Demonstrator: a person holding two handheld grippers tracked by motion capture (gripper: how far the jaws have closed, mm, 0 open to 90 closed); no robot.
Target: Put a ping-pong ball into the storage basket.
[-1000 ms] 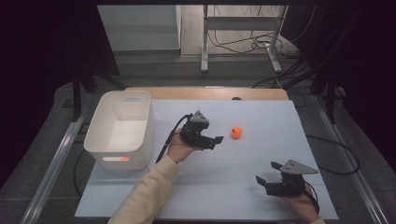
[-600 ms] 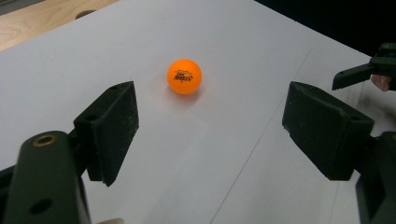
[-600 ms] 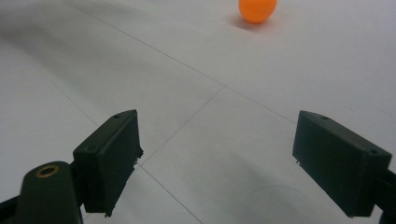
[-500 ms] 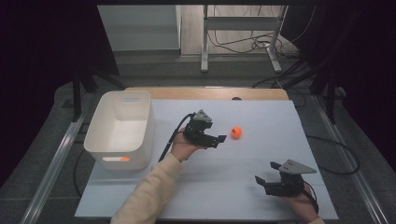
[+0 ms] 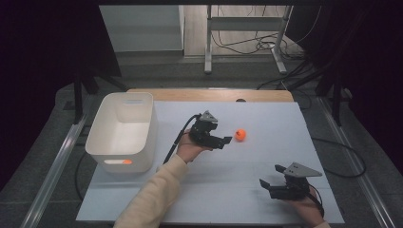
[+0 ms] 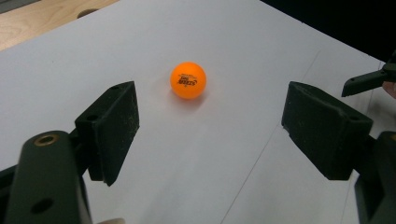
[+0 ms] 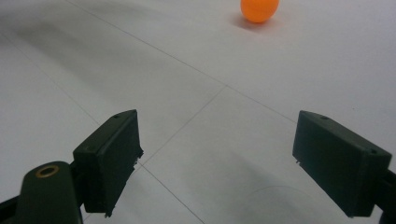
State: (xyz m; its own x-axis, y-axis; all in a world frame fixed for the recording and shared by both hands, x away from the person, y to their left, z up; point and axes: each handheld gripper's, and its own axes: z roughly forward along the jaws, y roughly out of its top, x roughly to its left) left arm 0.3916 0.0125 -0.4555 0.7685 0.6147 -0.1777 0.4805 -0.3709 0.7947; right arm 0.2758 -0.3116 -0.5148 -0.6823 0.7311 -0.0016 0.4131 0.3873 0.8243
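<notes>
An orange ball (image 5: 240,135) with dark print lies on the white table sheet (image 5: 228,190). My left gripper (image 5: 227,140) sits just left of it in the high view, jaws open and pointing at it. In the left gripper view the ball (image 6: 187,80) rests a short way beyond the two spread black pads (image 6: 114,126), nothing between them. My right gripper (image 5: 266,176) rests low at the front right, open and empty. In the right gripper view the ball (image 7: 259,9) shows far off at the top edge.
A white plastic bin (image 5: 123,130) stands at the table's left side, with an orange mark on its front wall. A strip of bare wood (image 5: 209,95) runs along the far edge. Cables and a metal stand lie on the floor behind.
My left gripper has crept a little to the right, closer to the ball. The right gripper and the ball have stayed put.
</notes>
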